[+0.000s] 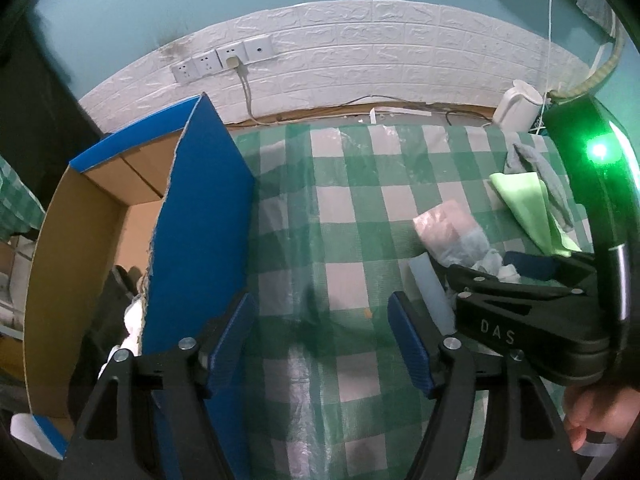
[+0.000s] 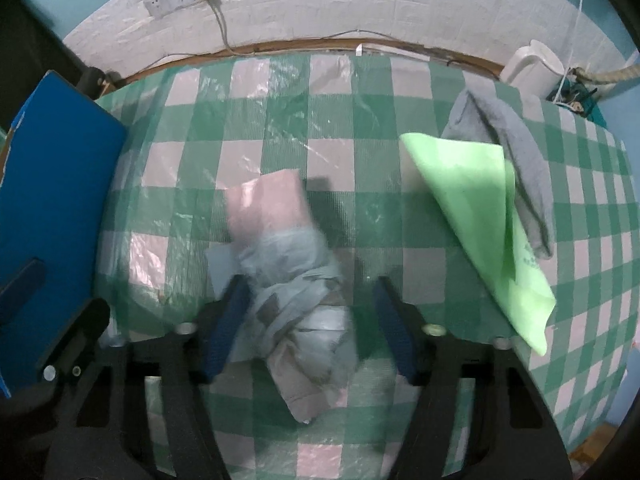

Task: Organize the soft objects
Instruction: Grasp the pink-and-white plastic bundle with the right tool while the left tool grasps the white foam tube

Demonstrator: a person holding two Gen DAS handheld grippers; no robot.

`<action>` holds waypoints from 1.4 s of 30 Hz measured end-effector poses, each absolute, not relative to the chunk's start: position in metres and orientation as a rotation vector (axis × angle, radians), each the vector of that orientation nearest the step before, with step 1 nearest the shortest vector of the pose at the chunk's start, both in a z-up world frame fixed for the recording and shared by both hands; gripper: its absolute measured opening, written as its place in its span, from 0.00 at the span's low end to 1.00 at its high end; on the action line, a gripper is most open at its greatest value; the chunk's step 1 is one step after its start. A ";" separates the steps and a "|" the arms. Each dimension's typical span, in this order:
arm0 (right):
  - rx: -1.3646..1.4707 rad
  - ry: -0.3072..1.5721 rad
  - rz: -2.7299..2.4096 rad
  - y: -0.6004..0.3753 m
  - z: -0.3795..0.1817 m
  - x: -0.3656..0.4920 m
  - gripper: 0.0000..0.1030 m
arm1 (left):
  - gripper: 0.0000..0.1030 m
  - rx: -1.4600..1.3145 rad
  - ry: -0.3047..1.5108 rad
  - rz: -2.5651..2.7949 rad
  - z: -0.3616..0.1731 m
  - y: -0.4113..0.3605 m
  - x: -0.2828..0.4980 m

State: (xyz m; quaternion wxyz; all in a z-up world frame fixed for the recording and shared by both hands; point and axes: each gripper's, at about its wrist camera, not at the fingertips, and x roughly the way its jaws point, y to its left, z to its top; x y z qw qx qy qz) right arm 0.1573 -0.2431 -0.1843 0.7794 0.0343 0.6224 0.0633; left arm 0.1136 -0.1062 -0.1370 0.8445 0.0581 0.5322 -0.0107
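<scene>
I had a table under a green-and-white checked cloth (image 2: 336, 128), with a blue-flapped cardboard box (image 1: 200, 216) open at its left edge, dark and white soft things lying inside. A light green cloth (image 2: 476, 208) lay partly under a grey one (image 2: 512, 148) to the right. My right gripper (image 2: 310, 320) straddled the pale plastic-wrapped bundle (image 2: 292, 264), left pad touching, right pad clear, while my left gripper (image 1: 320, 340) hung wide open over bare cloth beside the box.

Checked tablecloth (image 2: 360, 120), white kettle (image 2: 536, 66) — wall sockets (image 1: 224, 60), plugged cable (image 1: 247, 92)
</scene>
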 end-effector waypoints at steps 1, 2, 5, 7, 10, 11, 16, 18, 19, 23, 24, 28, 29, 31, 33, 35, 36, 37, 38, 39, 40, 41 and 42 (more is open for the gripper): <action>0.075 1.354 0.134 -0.244 -0.185 0.157 0.47 | 0.71 0.126 1.122 -0.023 -0.138 -0.107 0.114; 0.075 1.354 0.129 -0.245 -0.184 0.157 0.46 | 0.71 0.129 1.124 -0.027 -0.138 -0.109 0.114; 0.090 1.357 0.116 -0.251 -0.183 0.154 0.45 | 0.71 0.132 1.136 -0.042 -0.142 -0.112 0.115; 0.099 1.364 0.111 -0.256 -0.183 0.151 0.45 | 0.71 0.127 1.143 -0.046 -0.144 -0.114 0.116; 0.107 1.370 0.094 -0.265 -0.184 0.147 0.45 | 0.71 0.112 1.161 -0.053 -0.149 -0.118 0.119; 0.110 1.371 0.090 -0.268 -0.184 0.146 0.45 | 0.71 0.104 1.168 -0.057 -0.151 -0.120 0.120; 0.108 1.370 0.061 -0.284 -0.183 0.137 0.45 | 0.71 0.064 1.208 -0.079 -0.160 -0.129 0.125; 0.113 1.368 0.049 -0.294 -0.184 0.134 0.45 | 0.71 0.061 1.221 -0.078 -0.163 -0.134 0.127; 0.115 1.367 0.044 -0.296 -0.184 0.133 0.45 | 0.71 0.062 1.223 -0.077 -0.164 -0.137 0.127; 0.123 1.365 0.027 -0.312 -0.185 0.126 0.45 | 0.71 0.064 1.225 -0.086 -0.165 -0.148 0.130; 0.124 1.365 0.025 -0.314 -0.185 0.124 0.45 | 0.71 0.066 1.226 -0.088 -0.165 -0.151 0.131; 0.133 1.358 0.022 -0.323 -0.184 0.119 0.45 | 0.71 0.061 1.234 -0.094 -0.171 -0.162 0.135; 0.135 1.356 0.022 -0.325 -0.184 0.119 0.45 | 0.71 0.057 1.241 -0.093 -0.174 -0.163 0.136; 0.141 1.352 0.021 -0.329 -0.184 0.115 0.45 | 0.71 0.047 1.256 -0.087 -0.180 -0.166 0.137; 0.150 1.352 0.018 -0.335 -0.185 0.112 0.45 | 0.71 0.039 1.271 -0.083 -0.186 -0.168 0.138; 0.157 1.352 0.018 -0.341 -0.187 0.109 0.45 | 0.74 0.035 1.285 -0.081 -0.191 -0.172 0.141; 0.162 1.352 0.017 -0.343 -0.187 0.108 0.45 | 0.75 0.039 1.277 -0.081 -0.192 -0.174 0.142; 0.165 1.352 0.018 -0.344 -0.187 0.106 0.45 | 0.75 0.044 1.276 -0.085 -0.192 -0.177 0.143; 0.166 1.351 0.020 -0.344 -0.186 0.104 0.45 | 0.75 0.052 1.278 -0.090 -0.193 -0.179 0.144; 0.167 1.350 0.023 -0.342 -0.186 0.104 0.45 | 0.75 0.063 1.280 -0.094 -0.194 -0.182 0.146; 0.167 1.349 0.024 -0.341 -0.186 0.103 0.45 | 0.76 0.079 1.279 -0.095 -0.195 -0.184 0.147; 0.165 1.348 0.026 -0.341 -0.187 0.103 0.45 | 0.76 0.099 1.275 -0.097 -0.195 -0.188 0.149; 0.163 1.347 0.027 -0.343 -0.187 0.104 0.45 | 0.76 0.115 1.274 -0.097 -0.196 -0.191 0.150</action>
